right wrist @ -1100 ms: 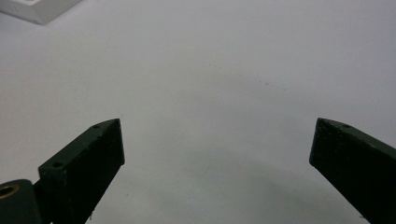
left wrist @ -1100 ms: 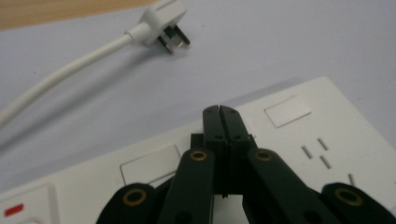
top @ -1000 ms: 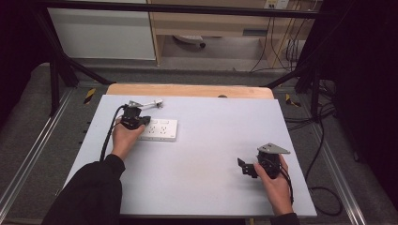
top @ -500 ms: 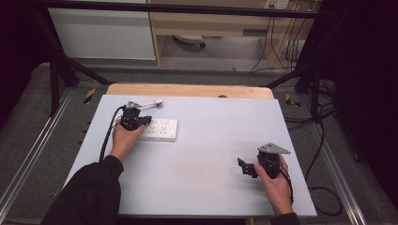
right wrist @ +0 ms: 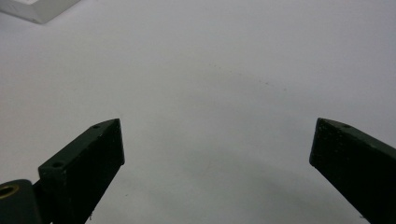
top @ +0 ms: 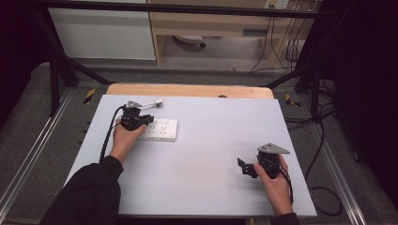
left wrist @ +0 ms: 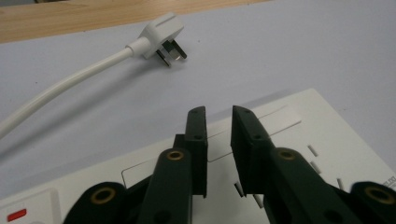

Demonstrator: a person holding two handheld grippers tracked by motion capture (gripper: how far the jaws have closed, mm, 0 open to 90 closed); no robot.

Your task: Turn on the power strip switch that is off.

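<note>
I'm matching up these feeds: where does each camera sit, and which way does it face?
High view: above the person's side, looking forward and down on the table; both forearms and hands enter from below.
Left gripper view: on the left claw, looking along it over the power strip toward the plug.
Right gripper view: on the right claw, facing bare table.
Shared: high and left views show strip and plug.

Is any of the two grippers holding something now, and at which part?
Nothing is held. The left gripper hovers over the white power strip, its jaws just opened with an empty gap. The right gripper is wide open over the bare table.
</note>
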